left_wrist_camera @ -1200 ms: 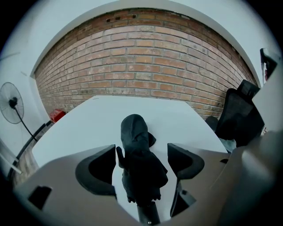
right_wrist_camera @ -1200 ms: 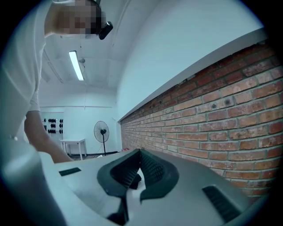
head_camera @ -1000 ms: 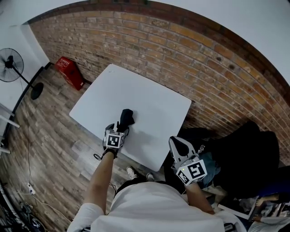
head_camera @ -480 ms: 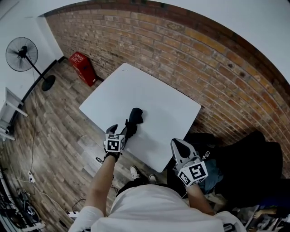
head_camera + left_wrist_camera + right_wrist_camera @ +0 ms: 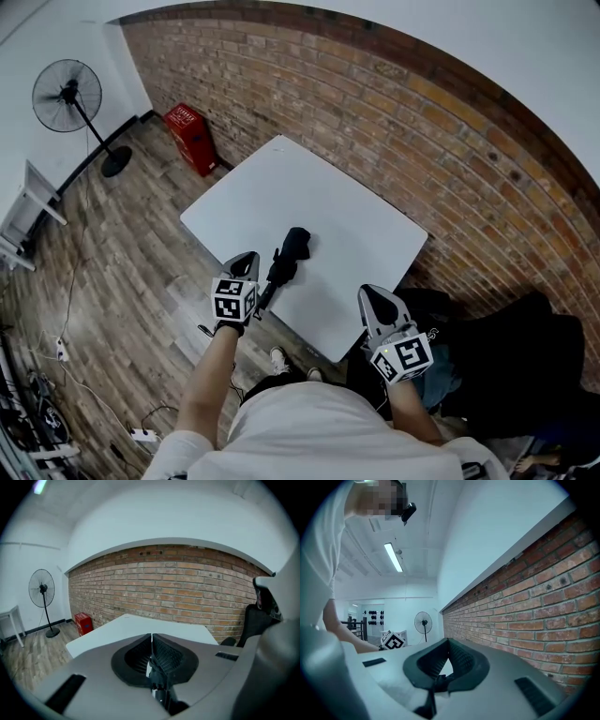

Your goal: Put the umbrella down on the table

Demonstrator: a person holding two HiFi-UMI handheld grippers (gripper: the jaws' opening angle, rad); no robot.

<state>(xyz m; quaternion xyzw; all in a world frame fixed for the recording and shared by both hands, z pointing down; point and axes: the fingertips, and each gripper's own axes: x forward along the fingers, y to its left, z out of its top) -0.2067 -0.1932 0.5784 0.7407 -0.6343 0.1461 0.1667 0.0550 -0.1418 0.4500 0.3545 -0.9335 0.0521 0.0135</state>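
Folded black umbrella (image 5: 288, 258) lies flat on the white table (image 5: 356, 211), near its front edge, seemingly delivered. Left gripper (image 5: 246, 266), just off that edge, has just closed its jaws on nothing. Right gripper (image 5: 375, 302) beside the table is clenched, empty, unneeded.

Umbrella (image 5: 289, 256) on table (image 5: 347, 216) nr front-left edge, L gripper (image 5: 246, 265) just beside its near end. R gripper (image 5: 372, 298) at front-right corner; fan (image 5: 67, 94) & crate (image 5: 192, 139) left, brick wall (image 5: 422, 141) behind.

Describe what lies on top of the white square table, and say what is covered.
One black folded umbrella lies on the white square table, near its front edge; nothing else shows there. The tabletop beneath the umbrella is covered.
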